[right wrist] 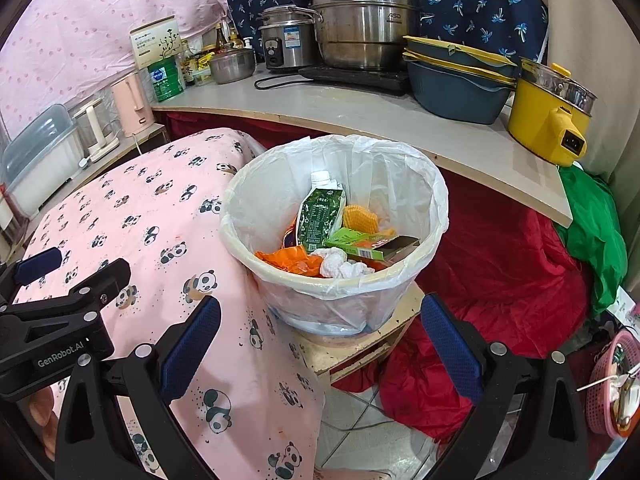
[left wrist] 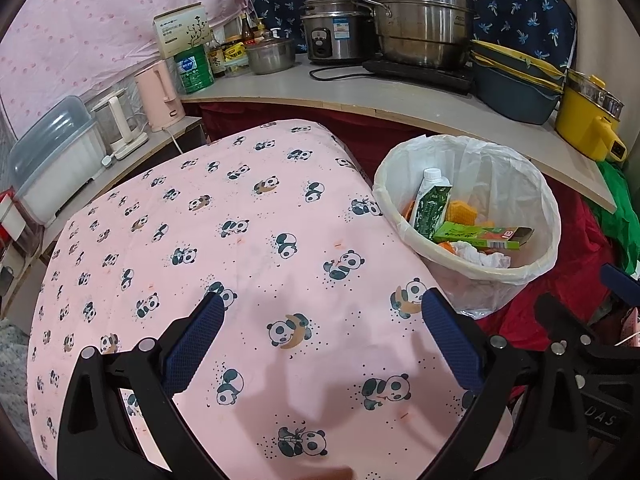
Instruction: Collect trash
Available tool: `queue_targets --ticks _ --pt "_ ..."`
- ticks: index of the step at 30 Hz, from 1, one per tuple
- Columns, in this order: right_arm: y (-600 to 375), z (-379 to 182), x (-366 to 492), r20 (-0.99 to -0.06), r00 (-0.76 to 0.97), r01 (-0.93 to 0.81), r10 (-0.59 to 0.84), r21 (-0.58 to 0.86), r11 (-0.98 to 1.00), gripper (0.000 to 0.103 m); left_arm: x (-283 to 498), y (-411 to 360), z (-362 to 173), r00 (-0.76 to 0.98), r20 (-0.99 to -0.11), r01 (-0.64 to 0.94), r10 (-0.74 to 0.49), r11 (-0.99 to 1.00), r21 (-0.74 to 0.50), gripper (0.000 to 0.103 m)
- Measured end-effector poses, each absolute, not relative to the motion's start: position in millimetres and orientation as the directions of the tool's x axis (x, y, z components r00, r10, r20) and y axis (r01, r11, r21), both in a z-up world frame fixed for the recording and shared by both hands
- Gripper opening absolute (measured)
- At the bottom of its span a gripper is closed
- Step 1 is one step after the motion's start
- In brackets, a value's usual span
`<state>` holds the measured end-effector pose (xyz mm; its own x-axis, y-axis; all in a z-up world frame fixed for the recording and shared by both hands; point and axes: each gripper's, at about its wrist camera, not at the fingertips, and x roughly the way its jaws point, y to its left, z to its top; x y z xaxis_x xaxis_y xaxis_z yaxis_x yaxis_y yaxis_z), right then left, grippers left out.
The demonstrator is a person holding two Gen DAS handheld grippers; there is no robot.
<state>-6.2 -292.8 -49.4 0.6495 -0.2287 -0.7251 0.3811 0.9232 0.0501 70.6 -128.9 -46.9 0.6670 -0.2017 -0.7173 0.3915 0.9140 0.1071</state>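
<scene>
The left gripper (left wrist: 320, 300) hangs over the pink panda cloth (left wrist: 240, 240) with its jaws spread wide and nothing between them; the cloth beneath it lies bare out to its far edge and its right edge. The right gripper (right wrist: 320, 308) is likewise released and empty, poised near the front of the trash bin (right wrist: 436, 200), which stands just beside the cloth's right edge on a small wooden stand (right wrist: 360, 344). The bin's white liner (right wrist: 280, 200) folds over the rim, and the mouth is open upward. Inside lie the collected pieces: a green carton (right wrist: 320, 216) leaning upright toward the far side, a flat green box (right wrist: 372, 246) on its right, orange wrappers (right wrist: 288, 262) on the left, and crumpled white paper (right wrist: 340, 266) at the near side. To the right of the bin a red cloth (right wrist: 500, 264) slopes away. Beyond, a counter edge (right wrist: 360, 124) curves across the far side, close above the bin's far rim, crowded with pots (right wrist: 360, 28).
</scene>
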Motion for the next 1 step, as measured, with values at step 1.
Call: queue_targets --ticks 1 --pt "-293.0 -49.4 -6.1 -0.725 0.650 0.380 -0.228 0.051 0.924 0.096 70.6 -128.9 -46.9 0.666 -0.718 0.391 -0.202 0.915 0.106 0.095"
